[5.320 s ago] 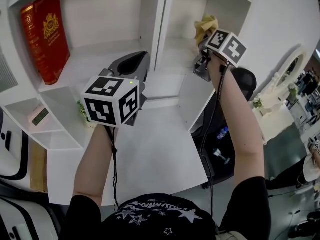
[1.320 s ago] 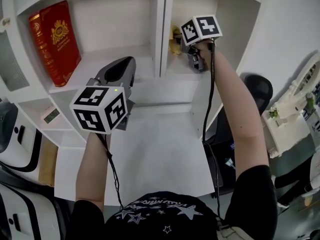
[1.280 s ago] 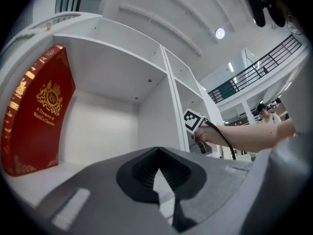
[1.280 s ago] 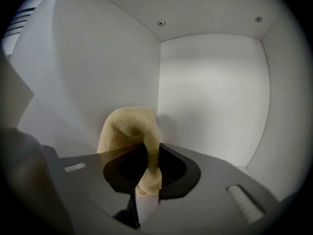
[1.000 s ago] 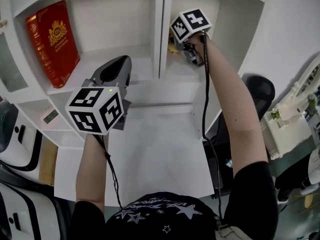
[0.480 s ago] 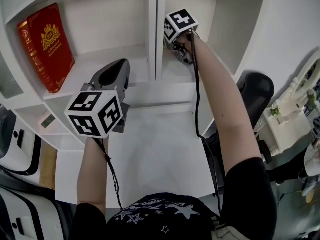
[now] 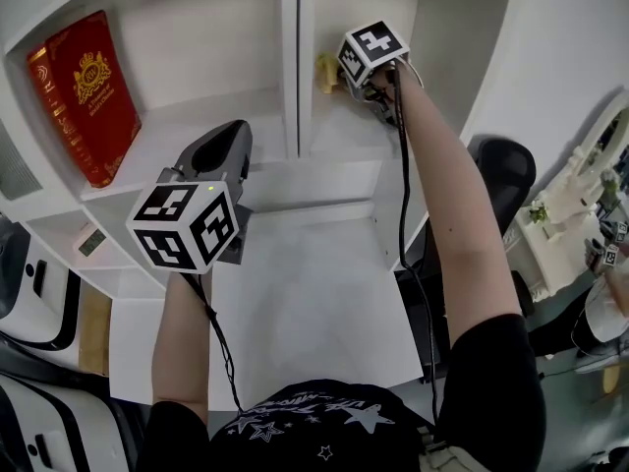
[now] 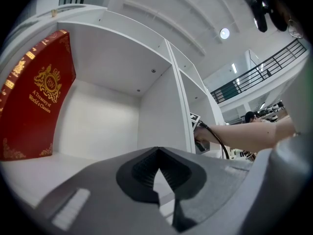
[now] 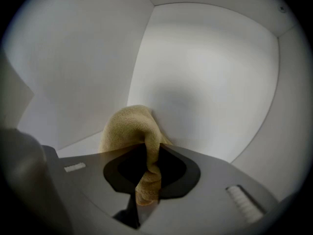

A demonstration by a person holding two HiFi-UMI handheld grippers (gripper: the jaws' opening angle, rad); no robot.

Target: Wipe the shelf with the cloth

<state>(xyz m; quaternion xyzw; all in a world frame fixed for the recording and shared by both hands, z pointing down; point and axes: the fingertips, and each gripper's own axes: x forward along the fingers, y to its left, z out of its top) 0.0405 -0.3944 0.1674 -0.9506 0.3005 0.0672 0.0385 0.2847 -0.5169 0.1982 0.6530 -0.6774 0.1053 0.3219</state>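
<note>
One cloth point(image 9: 128, 131) pinched by right gripper point(image 9: 145, 199), apparently slid rightward; left gripper point(image 8: 159, 192) fingers point(image 8: 98, 199) together.

Red book point(image 7: 86, 96): upright, tilted a little, gold crest on the cover — gold lettering beneath it.
Small grey device point(image 7: 90, 241): below the book, perhaps a clock — too small to tell.
Black chair point(image 7: 503, 165): right, on the floor.
Surface point(image 7: 305, 303): white, below centre.
Ceiling lamp point(image 8: 224, 33): round, lit.

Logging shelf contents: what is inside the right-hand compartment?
The right gripper, shut on the yellow cloth, against bare white walls. The shelf floor under the cloth is covered.
</note>
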